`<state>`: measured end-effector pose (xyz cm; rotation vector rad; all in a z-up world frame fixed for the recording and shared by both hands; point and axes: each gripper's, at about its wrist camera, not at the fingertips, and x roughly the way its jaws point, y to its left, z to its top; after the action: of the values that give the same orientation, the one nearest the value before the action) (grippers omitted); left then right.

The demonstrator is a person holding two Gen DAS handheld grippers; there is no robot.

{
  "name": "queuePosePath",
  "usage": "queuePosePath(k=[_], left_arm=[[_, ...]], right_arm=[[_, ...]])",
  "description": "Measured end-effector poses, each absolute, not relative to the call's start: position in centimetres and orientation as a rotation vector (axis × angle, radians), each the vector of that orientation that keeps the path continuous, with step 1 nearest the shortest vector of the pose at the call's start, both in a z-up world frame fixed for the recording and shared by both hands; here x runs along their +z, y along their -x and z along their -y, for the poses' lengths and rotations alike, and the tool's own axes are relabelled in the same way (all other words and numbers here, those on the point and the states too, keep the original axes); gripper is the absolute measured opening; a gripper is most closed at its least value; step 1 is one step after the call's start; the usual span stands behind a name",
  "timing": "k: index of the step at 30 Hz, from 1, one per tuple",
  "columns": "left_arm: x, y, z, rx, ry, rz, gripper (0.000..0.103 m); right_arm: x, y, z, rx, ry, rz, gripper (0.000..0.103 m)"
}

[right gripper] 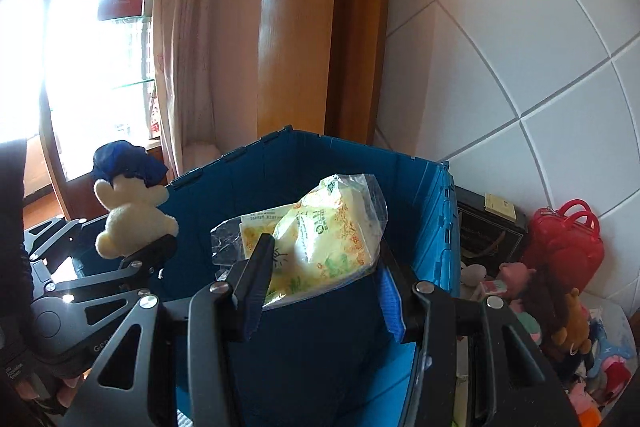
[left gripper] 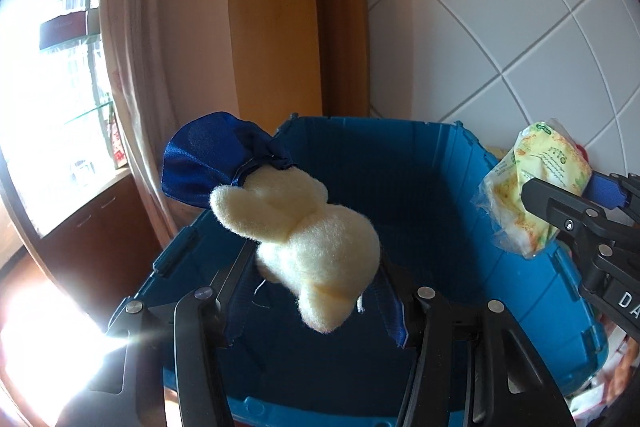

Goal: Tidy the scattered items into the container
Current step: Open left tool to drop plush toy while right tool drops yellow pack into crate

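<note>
White tiled wall stood behind the work, with a wooden door frame and a pale curtain to its left, and hard glare came off the window. I had both claws over the open blue container, whose interior looked bare and roomy from the left wrist view, its near rim just under my fingers. My left gripper was clamped on the cream plush toy with its blue cap, held above the container's left side. My right gripper pinched the yellow-printed plastic packet over the container's right wall (its far corner stood close to the tiles). To the right, outside the container, lay a clutter: a red bag, a dark box, a pink toy and other small toys I could not tell apart, crowding that side.
</note>
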<state>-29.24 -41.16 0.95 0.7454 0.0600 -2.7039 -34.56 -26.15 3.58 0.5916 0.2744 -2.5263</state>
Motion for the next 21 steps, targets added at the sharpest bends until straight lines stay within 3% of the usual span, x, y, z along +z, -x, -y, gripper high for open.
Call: queuePosePath(k=[3, 10, 14, 21], left_arm=[[0.3, 29.7, 41.4, -2.716, -0.756, -0.056, 0.078], [-0.6, 30.5, 41.1, -2.728, -0.814, -0.046, 0.082], [-1.0, 30.7, 40.7, -2.725, -0.848, -0.049, 0.084], [-1.9, 29.7, 40.0, -2.734, -0.891, -0.056, 0.089]], right_arm=[[3.3, 35.4, 26.4, -2.543, -0.621, -0.28, 0.05], [2.8, 36.3, 26.4, -2.566, -0.668, -0.296, 0.054], [2.8, 36.3, 26.2, -2.581, -0.675, -0.302, 0.08], [2.2, 35.5, 25.7, -2.596, -0.701, -0.331, 0.081]])
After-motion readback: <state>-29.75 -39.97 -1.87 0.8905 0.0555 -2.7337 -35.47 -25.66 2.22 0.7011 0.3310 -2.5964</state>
